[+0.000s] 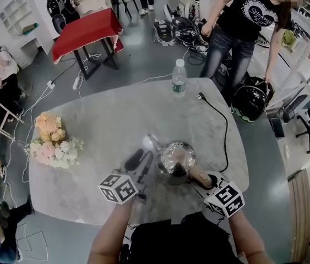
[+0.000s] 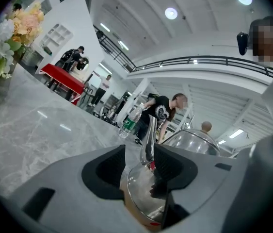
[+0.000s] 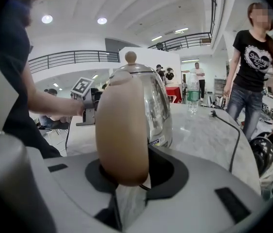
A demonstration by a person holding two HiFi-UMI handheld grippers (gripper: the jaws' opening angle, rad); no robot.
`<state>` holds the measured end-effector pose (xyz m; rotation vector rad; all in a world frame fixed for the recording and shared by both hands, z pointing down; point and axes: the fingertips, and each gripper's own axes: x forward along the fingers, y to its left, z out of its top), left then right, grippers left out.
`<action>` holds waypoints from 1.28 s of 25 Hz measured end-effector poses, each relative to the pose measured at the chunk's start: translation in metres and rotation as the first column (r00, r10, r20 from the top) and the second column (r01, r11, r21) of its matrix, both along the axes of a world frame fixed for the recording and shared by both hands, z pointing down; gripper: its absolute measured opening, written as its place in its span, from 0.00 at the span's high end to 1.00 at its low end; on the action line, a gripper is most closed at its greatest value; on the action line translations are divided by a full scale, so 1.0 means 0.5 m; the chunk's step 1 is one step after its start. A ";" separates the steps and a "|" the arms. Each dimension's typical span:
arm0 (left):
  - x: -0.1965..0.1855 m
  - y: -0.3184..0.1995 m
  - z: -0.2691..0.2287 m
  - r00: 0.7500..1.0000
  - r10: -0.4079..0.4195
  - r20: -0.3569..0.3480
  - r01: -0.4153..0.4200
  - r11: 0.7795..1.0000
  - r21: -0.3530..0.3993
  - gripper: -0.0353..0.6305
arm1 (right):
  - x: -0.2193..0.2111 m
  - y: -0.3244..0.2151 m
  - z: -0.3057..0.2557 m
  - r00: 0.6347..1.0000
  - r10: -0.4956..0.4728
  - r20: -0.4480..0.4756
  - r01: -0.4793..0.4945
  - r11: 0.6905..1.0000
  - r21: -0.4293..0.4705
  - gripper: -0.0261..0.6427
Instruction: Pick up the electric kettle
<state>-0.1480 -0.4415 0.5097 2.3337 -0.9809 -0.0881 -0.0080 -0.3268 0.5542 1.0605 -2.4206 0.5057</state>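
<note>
A shiny steel electric kettle (image 1: 175, 157) with a knobbed lid stands on the marble table (image 1: 99, 120) near its front edge. Its brown handle (image 1: 201, 176) points toward me on the right. My right gripper (image 1: 208, 181) is shut on that handle (image 3: 121, 130), which fills the gap between the pads of the right gripper (image 3: 124, 170). On the kettle's left, my left gripper (image 1: 143, 159) reaches the spout (image 2: 149, 140). The spout stands between the jaws of the left gripper (image 2: 140, 164), close to the right pad with a gap on the left; the jaws are open.
A water bottle (image 1: 179, 77) stands at the table's far edge. A black power cable (image 1: 221, 125) runs from a plug down the right side toward the kettle. A flower bouquet (image 1: 53, 142) lies at the left. A person (image 1: 243, 26) stands beyond the far right corner.
</note>
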 end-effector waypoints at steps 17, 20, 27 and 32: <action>0.071 -0.065 -0.013 0.966 0.172 -0.194 -0.203 0.966 -0.157 0.66 | 0.004 -0.004 -0.003 0.998 -0.051 0.026 0.048 0.996 0.078 0.82; 0.081 -0.073 -0.014 0.964 0.167 -0.208 -0.201 0.967 -0.155 0.66 | 0.005 -0.005 -0.004 0.998 -0.051 0.022 0.050 0.995 0.082 0.82; 0.097 -0.064 -0.031 0.967 0.174 -0.184 -0.198 0.973 -0.122 0.73 | 0.008 0.000 -0.012 0.998 -0.052 0.024 0.050 0.995 0.088 0.82; 0.093 -0.060 -0.068 0.971 0.163 -0.173 -0.180 0.980 -0.086 0.74 | 0.011 -0.002 -0.040 0.998 -0.059 0.034 0.055 0.991 0.119 0.82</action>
